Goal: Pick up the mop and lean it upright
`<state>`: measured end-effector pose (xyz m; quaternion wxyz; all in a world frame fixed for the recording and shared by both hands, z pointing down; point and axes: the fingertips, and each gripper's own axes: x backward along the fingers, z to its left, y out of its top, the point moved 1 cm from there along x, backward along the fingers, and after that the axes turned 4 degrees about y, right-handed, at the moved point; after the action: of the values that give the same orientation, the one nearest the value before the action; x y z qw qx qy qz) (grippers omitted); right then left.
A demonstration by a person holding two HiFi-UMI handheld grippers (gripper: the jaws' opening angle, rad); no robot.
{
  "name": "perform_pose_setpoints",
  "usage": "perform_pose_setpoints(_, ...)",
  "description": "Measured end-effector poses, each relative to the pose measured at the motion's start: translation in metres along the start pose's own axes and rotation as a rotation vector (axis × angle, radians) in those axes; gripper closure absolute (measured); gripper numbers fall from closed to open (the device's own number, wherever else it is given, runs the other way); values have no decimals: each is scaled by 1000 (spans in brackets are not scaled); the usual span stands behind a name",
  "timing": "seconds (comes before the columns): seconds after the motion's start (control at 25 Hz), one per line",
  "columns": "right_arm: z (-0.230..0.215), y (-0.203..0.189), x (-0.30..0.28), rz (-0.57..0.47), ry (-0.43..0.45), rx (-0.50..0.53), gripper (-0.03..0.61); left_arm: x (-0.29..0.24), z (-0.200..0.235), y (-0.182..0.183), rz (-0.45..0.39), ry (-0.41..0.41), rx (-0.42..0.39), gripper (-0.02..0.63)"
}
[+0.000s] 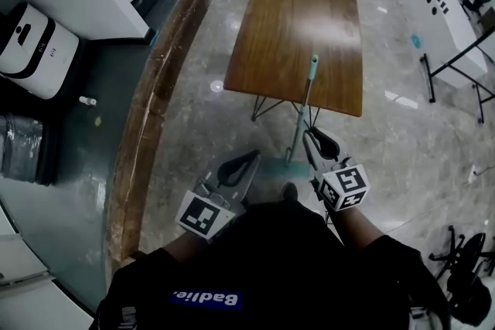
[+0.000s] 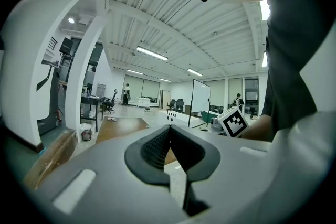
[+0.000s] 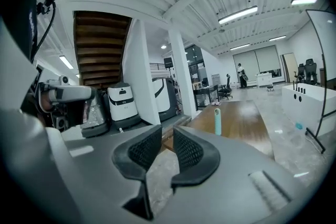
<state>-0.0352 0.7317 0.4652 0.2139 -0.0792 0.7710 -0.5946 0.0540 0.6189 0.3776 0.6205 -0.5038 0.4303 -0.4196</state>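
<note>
Fingers (image 3: 190, 152) of the right gripper (image 3: 167, 135) slightly apart on nothing, left gripper (image 2: 169, 132) shut and empty: draw back straight from the table (image 1: 298, 19), steering clear of the mop (image 1: 301, 116) leaning upright against the table's near edge, so as not to topple it.

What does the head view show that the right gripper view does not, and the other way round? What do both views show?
Only the head view: the left gripper and the mop with its whole shaft down to the floor.
Only the right gripper view: the wooden staircase, the ceiling lights, and the right gripper seen open, with nothing between its fingers.
Both: the wooden table, the mop's teal grip and the right gripper itself.
</note>
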Motion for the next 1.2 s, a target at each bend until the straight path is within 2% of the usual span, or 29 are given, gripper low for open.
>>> perform_pose_setpoints(0.24,-42,-13,-10,45,52,-13,485,-19,-10,4,16,88,-1,595)
perform_pose_setpoints(0.48,-89,-29,-32,88,63,-46,468,-28,-13,5,27,188,-11,595)
perform_pose_setpoints(0.76,-127,-45,-67,135,80,-37,448,-24,-16,-2,47,301,-14,595)
perform_pose_setpoints(0.92,-148,-57,-88,176,65,-56,436,-17,-18,-3,49,361,-14,595)
perform_pose_setpoints(1.2,-177,-76,-126,241,45,-20,422,-7,-21,-7,71,441,-12,595)
